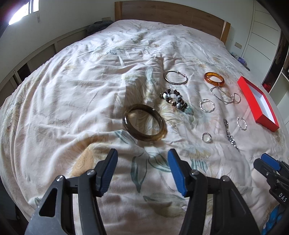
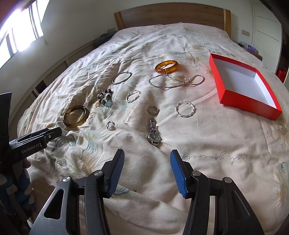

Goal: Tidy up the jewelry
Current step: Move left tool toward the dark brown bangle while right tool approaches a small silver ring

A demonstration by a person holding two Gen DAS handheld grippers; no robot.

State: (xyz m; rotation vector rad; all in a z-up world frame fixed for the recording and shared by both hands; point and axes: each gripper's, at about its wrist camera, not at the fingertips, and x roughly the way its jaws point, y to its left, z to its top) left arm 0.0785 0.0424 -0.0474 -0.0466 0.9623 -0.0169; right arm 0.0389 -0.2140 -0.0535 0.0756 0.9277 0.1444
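Jewelry lies spread on the bed. A dark olive bangle (image 1: 144, 124) (image 2: 76, 115) lies just ahead of my open, empty left gripper (image 1: 142, 157). My right gripper (image 2: 147, 157) is open and empty, just short of a silver watch (image 2: 153, 134) (image 1: 231, 138). Beyond lie an amber bangle (image 2: 166, 66) (image 1: 214, 78), a silver chain necklace (image 2: 176, 81), a thin silver hoop (image 2: 122, 78) (image 1: 176, 77), a beaded bracelet (image 2: 105, 98) (image 1: 174, 100), twisted silver hoops (image 2: 185, 109) (image 2: 133, 95) and small rings (image 2: 153, 109) (image 2: 110, 125). An open red box (image 2: 240, 101) (image 1: 252, 101) with a white inside sits at the right.
The floral duvet (image 2: 207, 144) is wrinkled and soft. A wooden headboard (image 2: 171, 14) stands at the far end. Low cabinets (image 1: 36, 59) run along the left wall under a window. The left gripper shows at the left edge of the right wrist view (image 2: 47, 134).
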